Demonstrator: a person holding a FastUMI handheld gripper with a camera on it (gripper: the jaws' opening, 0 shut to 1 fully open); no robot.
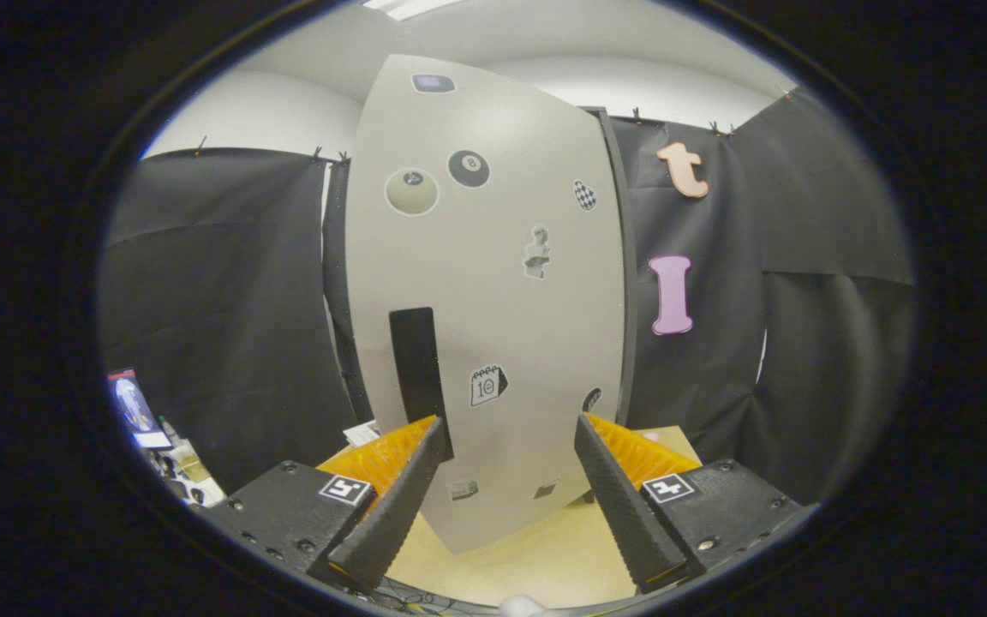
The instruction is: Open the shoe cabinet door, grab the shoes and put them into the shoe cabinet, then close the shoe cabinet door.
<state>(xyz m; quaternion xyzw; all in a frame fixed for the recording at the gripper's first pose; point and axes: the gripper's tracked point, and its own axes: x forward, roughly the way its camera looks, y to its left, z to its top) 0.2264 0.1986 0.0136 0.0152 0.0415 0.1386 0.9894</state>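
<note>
My gripper is spread wide, holding nothing. The tall pale-grey sticker-covered shoe cabinet door with its black vertical handle stands just ahead, on a light wooden table.

A pale wooden floor spreads under the scene. Black cloth hangs as the booth's wall on both sides, pinned by small clips along its top edge. Above it runs a white wall and a ceiling light. Low down beside the cloth sits a cluttered heap of small items, too blurred to identify.
</note>
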